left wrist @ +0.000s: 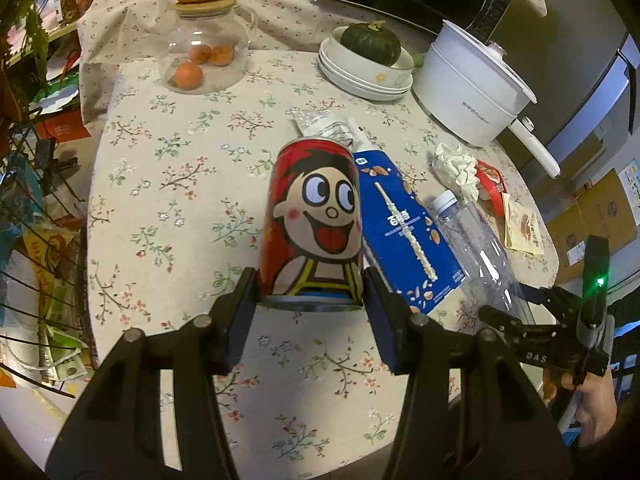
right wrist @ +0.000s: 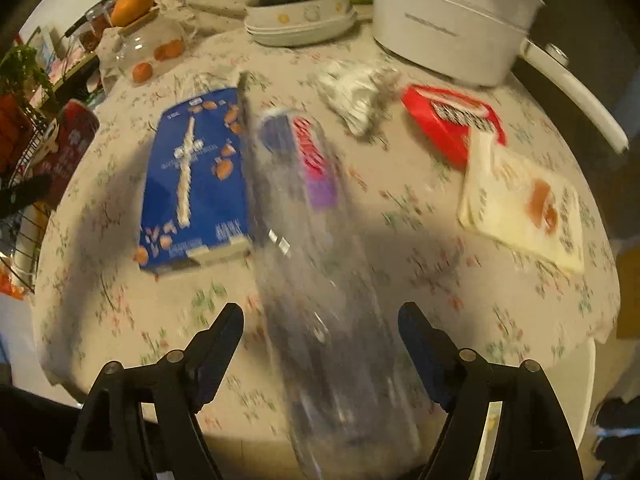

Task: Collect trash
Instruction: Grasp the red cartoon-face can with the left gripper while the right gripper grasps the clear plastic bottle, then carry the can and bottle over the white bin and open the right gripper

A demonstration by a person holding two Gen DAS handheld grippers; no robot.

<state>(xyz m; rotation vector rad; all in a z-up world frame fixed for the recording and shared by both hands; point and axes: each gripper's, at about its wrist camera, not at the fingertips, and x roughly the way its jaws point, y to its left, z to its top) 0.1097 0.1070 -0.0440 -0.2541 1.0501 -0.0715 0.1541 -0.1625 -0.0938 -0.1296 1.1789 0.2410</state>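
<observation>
Two grippers are working over the floral tablecloth [left wrist: 192, 208], and you are holding one in each hand. Starting at the left: a black wire basket [left wrist: 28, 240] stuffed with wrappers is sitting off the table's left edge. Your left gripper [left wrist: 310, 292] is pointing forward across the table, its fingers level and clamped on the lower end of a red cartoon can [left wrist: 314, 220]; both blue pads [left wrist: 240, 320] are pressing against the can's sides. The can is standing roughly upright in the grip, tilted slightly; you cannot tell whether its base is touching the cloth.

Just right of the can, a blue carton [left wrist: 408, 236] is lying flat, with a silvery wrapper [left wrist: 324, 126] beyond its far end. Next to the carton, a clear plastic bottle [right wrist: 320, 280] is lying on its side, cap end pointing away from you. Your right gripper [right wrist: 320, 332] is angling down over the table edge with its jaws spread wide, straddling the bottle's body without either finger [right wrist: 424, 344] touching it; motion blur is smearing that view.

Further right, crumpled white paper [right wrist: 356, 92] is resting near a red packet [right wrist: 452, 124], and a cream sachet [right wrist: 524, 208] is overlapping the packet's near edge. Behind them a white electric pot [right wrist: 452, 20] is standing beside stacked bowls [right wrist: 300, 24] holding a dark squash.
</observation>
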